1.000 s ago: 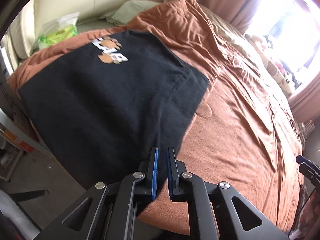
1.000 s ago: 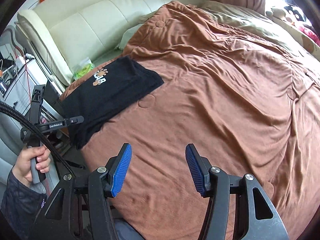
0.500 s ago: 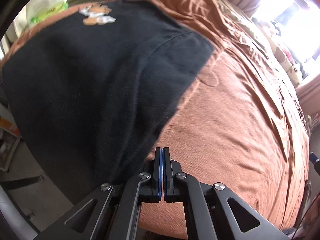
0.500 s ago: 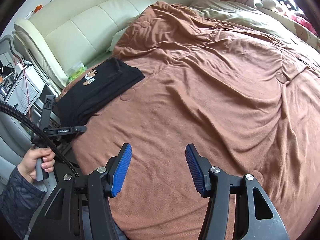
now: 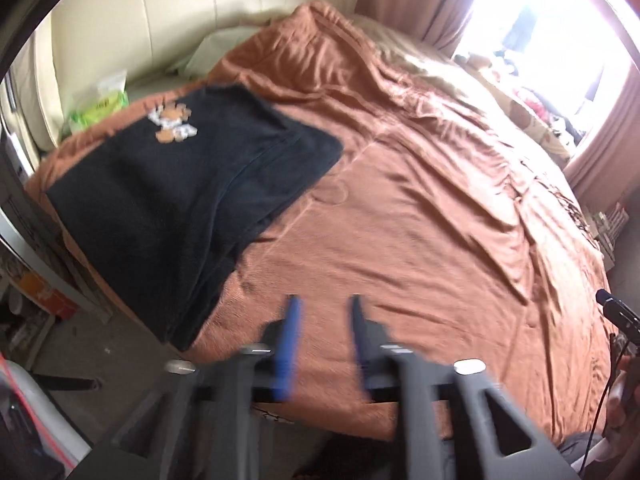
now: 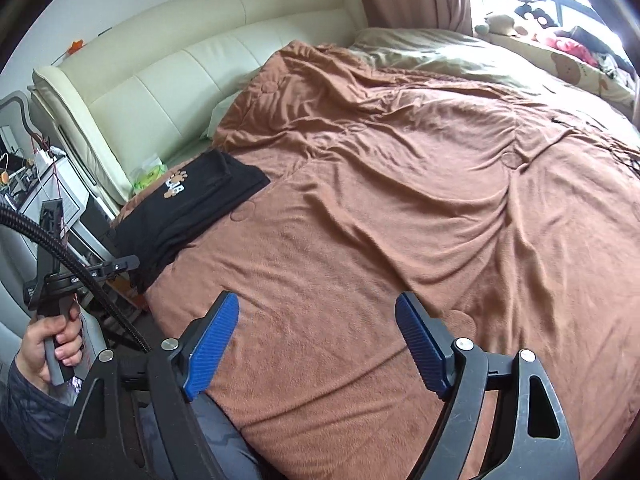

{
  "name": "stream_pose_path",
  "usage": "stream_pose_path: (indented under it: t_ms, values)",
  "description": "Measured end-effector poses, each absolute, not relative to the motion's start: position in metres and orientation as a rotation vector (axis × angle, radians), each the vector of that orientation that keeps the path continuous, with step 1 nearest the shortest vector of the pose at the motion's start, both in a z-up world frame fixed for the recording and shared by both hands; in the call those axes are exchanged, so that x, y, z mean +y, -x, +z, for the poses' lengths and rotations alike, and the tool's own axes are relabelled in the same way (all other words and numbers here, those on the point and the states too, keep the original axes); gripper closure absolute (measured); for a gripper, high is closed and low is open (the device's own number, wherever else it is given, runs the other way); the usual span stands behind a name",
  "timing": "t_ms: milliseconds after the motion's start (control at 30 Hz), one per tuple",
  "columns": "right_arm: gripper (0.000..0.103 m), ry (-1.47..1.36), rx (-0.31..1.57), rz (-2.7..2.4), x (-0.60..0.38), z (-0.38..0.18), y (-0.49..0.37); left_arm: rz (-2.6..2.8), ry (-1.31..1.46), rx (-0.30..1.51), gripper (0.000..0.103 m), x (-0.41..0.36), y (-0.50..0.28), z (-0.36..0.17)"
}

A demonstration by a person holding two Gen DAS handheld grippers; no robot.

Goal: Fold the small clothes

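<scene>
The black shirt [image 5: 192, 200] lies folded on the bed [image 5: 420, 208], ahead and to the left of the left gripper [image 5: 324, 340], its near end draping over the bed's edge. That overhang could drag the fold loose or slide the shirt off. The left gripper looks spread and empty, though blur softens it; the right gripper [image 6: 316, 344] is wide apart, holding nothing. A green packet [image 5: 98, 106] sits beyond the shirt; no containers show.
</scene>
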State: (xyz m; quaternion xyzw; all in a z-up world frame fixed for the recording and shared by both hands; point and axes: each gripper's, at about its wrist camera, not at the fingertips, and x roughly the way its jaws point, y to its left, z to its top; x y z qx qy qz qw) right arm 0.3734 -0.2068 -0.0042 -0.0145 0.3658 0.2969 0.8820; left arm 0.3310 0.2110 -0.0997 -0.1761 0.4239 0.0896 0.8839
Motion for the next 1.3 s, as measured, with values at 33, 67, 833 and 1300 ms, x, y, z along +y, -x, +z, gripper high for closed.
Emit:
stream_pose_path:
  t_ms: [33, 67, 833, 1300]
  values:
    - [0.023, 0.032, 0.754, 0.611, -0.21, -0.002, -0.366, 0.184, 0.355, 0.856, 0.037, 0.204, -0.324, -0.093]
    - [0.022, 0.034, 0.744, 0.602, -0.214, 0.0, -0.358, 0.188, 0.339, 0.828, 0.027, 0.197, -0.315, -0.085]
    - [0.0, -0.022, 0.539, 0.451, -0.315, 0.036, -0.161, 0.146, 0.194, 0.532, 0.0, 0.096, -0.157, 0.0]
    - [0.0, 0.017, 0.429, 0.393, -0.334, 0.02, -0.064, 0.128, 0.124, 0.443, 0.0, 0.065, -0.092, 0.006]
